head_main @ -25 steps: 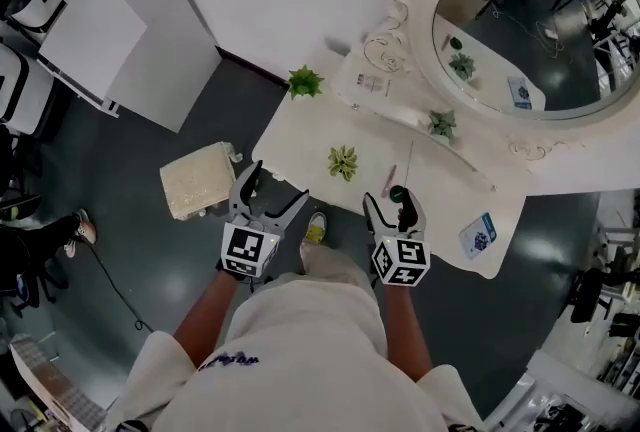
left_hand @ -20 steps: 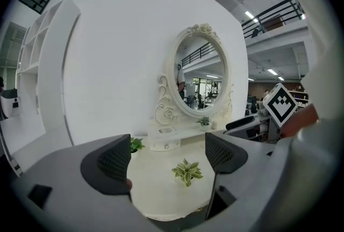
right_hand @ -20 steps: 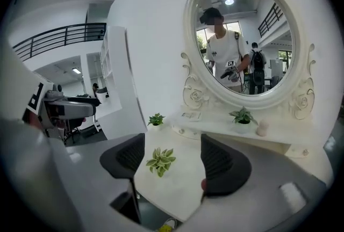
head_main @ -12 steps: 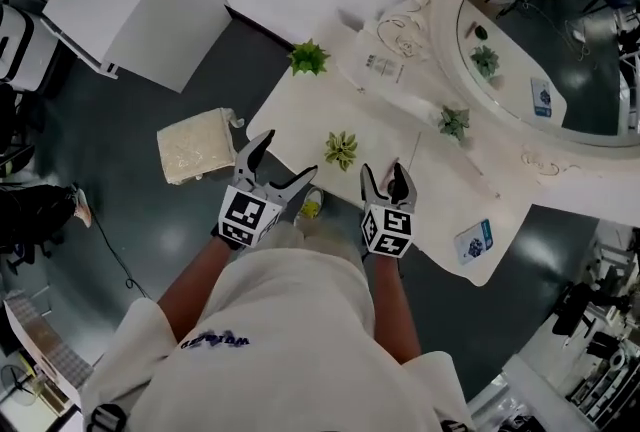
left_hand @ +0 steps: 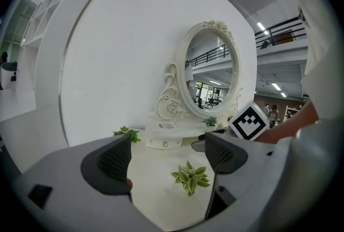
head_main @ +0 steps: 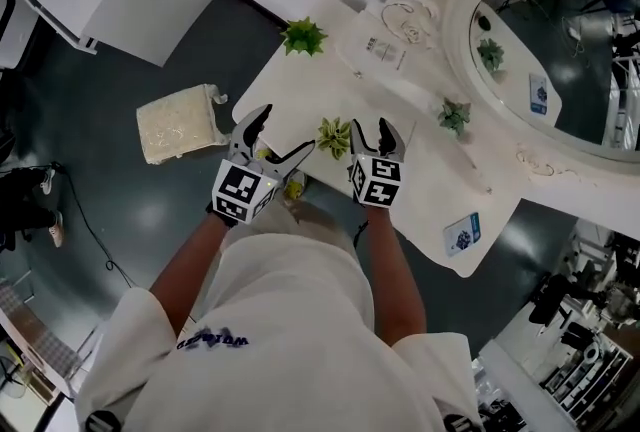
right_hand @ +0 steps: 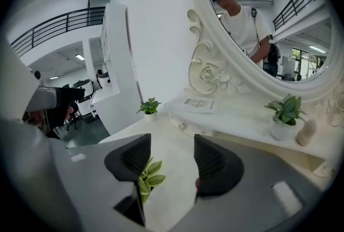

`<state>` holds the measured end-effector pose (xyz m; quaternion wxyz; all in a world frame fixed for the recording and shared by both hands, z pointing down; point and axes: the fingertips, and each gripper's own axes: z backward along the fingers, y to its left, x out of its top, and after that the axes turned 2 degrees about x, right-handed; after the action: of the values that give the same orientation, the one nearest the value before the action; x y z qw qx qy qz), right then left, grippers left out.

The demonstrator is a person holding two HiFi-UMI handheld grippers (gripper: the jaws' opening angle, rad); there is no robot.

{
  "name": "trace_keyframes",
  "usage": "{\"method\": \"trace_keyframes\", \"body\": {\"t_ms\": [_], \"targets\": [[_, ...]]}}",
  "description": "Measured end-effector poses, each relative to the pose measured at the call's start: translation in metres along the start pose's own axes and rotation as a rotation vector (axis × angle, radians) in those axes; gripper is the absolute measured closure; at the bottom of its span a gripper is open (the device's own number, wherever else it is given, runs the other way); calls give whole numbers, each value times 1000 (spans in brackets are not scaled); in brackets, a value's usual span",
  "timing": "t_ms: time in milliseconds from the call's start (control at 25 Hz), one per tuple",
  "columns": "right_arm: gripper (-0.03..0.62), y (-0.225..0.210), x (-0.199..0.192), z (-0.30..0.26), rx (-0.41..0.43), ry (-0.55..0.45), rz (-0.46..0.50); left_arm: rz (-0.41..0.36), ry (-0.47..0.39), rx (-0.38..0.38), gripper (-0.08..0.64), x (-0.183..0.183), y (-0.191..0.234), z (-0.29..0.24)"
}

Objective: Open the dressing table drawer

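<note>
The white dressing table (head_main: 300,90) carries an oval mirror (head_main: 560,50). At the mirror's foot sits a low drawer box with small knobs (left_hand: 164,143) (right_hand: 185,128). No drawer in the table's front shows in any view. My left gripper (head_main: 283,132) hangs open at the table's near left edge, nothing between its fingers (left_hand: 113,161). My right gripper (head_main: 371,130) is over the front edge beside a small leafy plant (head_main: 334,135). Its jaws have just been closing, but a gap remains with nothing in it (right_hand: 166,164). Its marker cube (left_hand: 250,121) shows in the left gripper view.
Two more small potted plants stand on the table, one at the far left corner (head_main: 303,37) and one by the mirror (head_main: 453,115). A blue-printed card (head_main: 462,235) lies at the right end. A cream cushioned stool (head_main: 180,137) stands on the dark floor left of the table.
Both grippers have come forward and down toward the table's front edge. The right gripper's jaws stand narrower than before. The left gripper's jaws are as wide as they were.
</note>
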<state>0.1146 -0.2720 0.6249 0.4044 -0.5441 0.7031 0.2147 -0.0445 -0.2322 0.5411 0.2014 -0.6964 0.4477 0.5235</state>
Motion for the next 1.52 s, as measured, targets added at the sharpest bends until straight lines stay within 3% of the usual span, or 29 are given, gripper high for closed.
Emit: {"method": "trace_keyframes", "body": {"t_ms": [240, 360, 560, 840, 1000, 1040, 1520], "targets": [[374, -17, 1, -45, 2, 33, -78, 8, 15, -46, 137, -5, 6, -19], [374, -27, -7, -73, 0, 98, -61, 14, 21, -51, 169, -6, 10, -24], [396, -27, -13, -105, -19, 152, -21, 17, 42, -33, 320, -16, 25, -27], [424, -33, -8, -128, -74, 129, -45, 50, 45, -26, 415, -23, 25, -27], [466, -34, -13, -144, -81, 147, 10, 53, 42, -9, 532, -23, 27, -21], [514, -35, -13, -145, -89, 148, 24, 56, 41, -6, 535, -24, 28, -19], [541, -33, -13, -145, -95, 154, 75, 61, 54, -26, 538, -35, 15, -17]]}}
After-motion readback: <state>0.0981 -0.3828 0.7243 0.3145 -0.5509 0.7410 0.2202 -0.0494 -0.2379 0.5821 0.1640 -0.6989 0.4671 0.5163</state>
